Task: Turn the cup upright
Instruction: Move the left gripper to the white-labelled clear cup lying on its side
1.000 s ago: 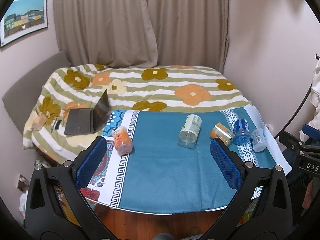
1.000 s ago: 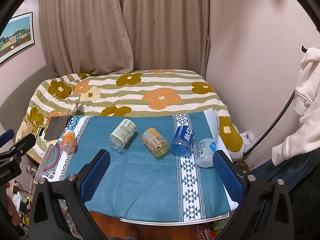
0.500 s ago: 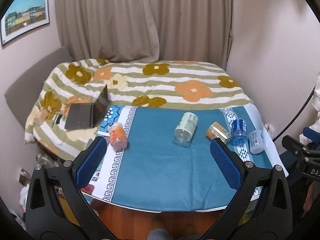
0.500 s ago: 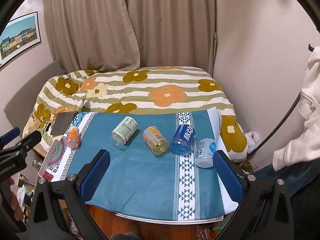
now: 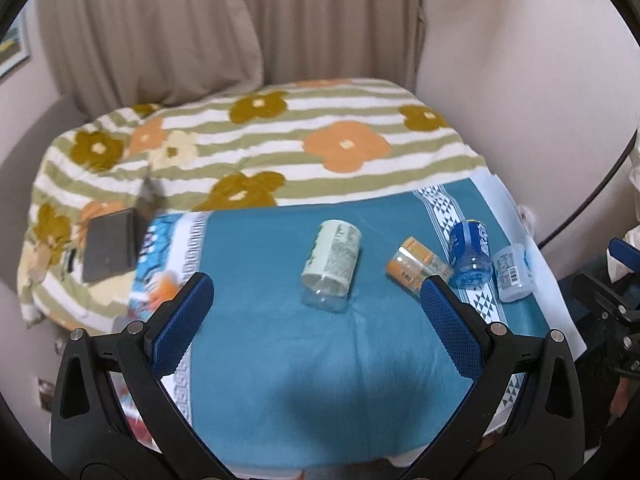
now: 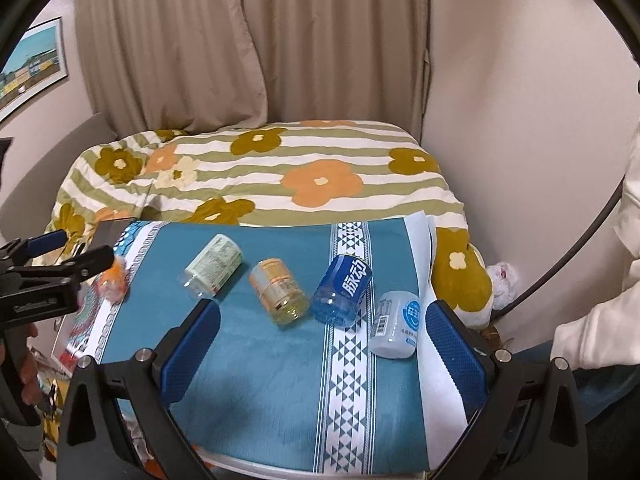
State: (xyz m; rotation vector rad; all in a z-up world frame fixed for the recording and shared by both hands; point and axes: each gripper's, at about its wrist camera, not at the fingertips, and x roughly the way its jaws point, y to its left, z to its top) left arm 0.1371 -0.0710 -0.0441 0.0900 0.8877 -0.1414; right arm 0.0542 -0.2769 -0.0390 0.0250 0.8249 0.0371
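Bedspread (image 6: pixel 260 176): striped, floral; covers the bed behind the worktop.
Curtains (image 6: pixel 248 40): beige, closed.
Laptop (image 5: pixel 110 244): dark, on the bedspread.
Picture (image 6: pixel 30 64): framed, on left wall.

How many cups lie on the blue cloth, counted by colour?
Green-labelled cup: 1
Yellow-orange cup: 1
Blue cup: 1
White cup: 1
Orange cup at the left edge: 1
Total: 5, all lying on their sides.

Five cups (image 6: pixel 342 290) lie sideways on teal-clothed table (image 6: pixel 280 392).
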